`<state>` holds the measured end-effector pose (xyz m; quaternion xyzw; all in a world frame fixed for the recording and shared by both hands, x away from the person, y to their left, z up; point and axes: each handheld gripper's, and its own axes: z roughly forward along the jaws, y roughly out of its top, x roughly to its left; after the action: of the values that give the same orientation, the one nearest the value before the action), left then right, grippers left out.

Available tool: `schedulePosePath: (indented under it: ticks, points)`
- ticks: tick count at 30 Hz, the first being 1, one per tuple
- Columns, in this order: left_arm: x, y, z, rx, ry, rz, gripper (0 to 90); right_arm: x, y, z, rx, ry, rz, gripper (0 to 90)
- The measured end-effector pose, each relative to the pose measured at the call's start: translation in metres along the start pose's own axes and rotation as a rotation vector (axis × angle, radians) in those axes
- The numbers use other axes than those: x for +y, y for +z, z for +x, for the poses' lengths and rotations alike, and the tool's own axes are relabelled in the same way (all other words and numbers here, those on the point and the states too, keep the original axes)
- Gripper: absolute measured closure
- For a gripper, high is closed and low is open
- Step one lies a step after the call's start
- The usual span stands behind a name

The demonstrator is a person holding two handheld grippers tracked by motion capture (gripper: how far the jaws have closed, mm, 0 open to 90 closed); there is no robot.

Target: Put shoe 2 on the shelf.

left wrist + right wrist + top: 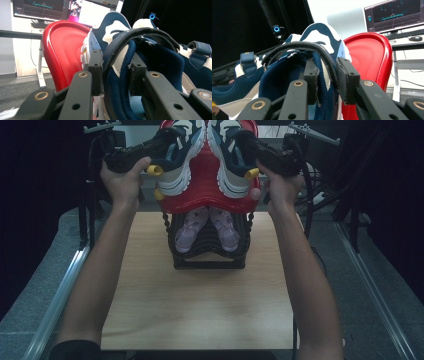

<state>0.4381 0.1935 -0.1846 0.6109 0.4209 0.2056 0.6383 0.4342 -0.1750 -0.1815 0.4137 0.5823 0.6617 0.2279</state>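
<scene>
Fingers of the left gripper and right gripper each clamp a navy sneaker's heel collar at 12 o'clock, apparently seating the pair on the red rack tier.

- You have no legible text, brand, number or sign in any view.
- The monitor behind the red shell in the left gripper view shows coloured graphics; any lettering on it is too small to read.
- The same goes for the monitor in the right gripper view.
- The navy sneakers carry no readable logo.
</scene>
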Motion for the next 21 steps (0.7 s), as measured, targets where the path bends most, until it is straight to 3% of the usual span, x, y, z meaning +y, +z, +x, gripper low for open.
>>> schedulePosePath:
  ticks: [9, 17, 21]
  points:
    - [-0.007, 0.011, -0.004, 0.017, 0.028, 0.008, 70.0, -0.002, 0.004, 0.0, -0.025, -0.002, 0.018, 70.7]
    - [-0.02, 0.023, -0.003, 0.051, 0.059, 0.042, 69.6, -0.01, 0.012, 0.0, -0.063, -0.035, 0.049, 69.2]
    - [-0.026, 0.024, -0.002, 0.051, 0.084, 0.032, 68.2, -0.016, 0.017, -0.001, -0.077, -0.052, 0.062, 68.8]
